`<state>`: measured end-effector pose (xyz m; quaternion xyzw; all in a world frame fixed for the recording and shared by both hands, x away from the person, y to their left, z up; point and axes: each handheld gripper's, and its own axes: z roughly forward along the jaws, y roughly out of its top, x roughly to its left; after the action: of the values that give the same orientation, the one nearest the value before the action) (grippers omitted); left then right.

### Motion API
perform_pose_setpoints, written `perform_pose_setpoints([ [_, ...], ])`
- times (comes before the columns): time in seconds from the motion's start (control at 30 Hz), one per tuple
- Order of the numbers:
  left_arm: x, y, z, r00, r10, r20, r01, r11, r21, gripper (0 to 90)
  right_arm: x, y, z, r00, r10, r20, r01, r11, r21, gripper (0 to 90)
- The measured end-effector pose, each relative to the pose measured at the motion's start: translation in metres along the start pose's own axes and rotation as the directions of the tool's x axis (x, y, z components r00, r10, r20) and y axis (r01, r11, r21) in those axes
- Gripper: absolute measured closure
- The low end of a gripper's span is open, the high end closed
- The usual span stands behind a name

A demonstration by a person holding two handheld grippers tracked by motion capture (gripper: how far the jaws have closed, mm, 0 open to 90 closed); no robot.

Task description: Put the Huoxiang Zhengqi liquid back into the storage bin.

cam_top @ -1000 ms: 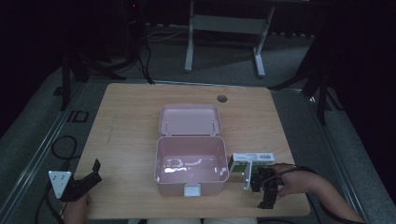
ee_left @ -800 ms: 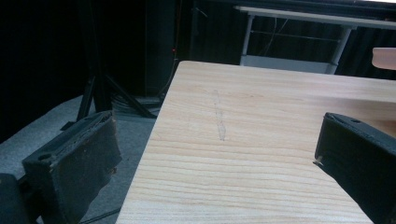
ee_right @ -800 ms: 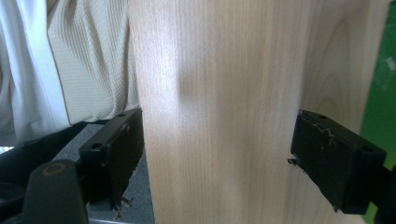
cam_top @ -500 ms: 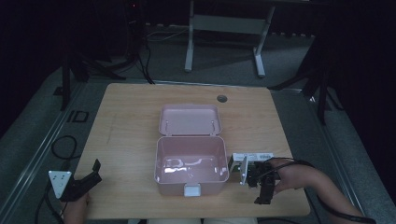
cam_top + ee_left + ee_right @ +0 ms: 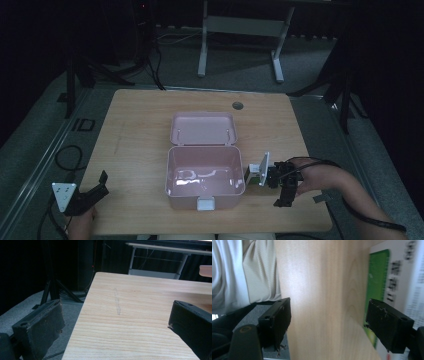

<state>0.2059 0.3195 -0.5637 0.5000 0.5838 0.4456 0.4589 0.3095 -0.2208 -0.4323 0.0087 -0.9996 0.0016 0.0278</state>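
Wooden table [image 5: 150,125], white-and-green printed carton [image 5: 260,169] tilted up

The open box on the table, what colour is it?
Pink. The box and its lid are the same pale pink, clearest in the high view.

My right gripper [image 5: 272,176] has risen from the table, its jaws narrowing slightly, and the small white and green cardboard box [image 5: 261,169] now stands tilted up.

Carton [image 5: 398,277] print too blurred to read; cut off at right edge.
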Motion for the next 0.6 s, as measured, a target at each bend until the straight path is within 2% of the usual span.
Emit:
perform_pose_setpoints([
  [0.3,0.0,0.0,0.0,1.0,-0.001,0.001,0.001,1.0,0.002,0.4,-0.019,-0.006,-0.012,0.9998,0.013,0.012,-0.013,1.0,-0.006,21.3],
  [0.6,0.0,0.0,0.0,1.0,0.001,0.003,-0.001,1.0,0.003,0.4,-0.037,-0.005,-0.018,0.9991,0.032,0.029,-0.032,0.999,0.024,22.2],
])
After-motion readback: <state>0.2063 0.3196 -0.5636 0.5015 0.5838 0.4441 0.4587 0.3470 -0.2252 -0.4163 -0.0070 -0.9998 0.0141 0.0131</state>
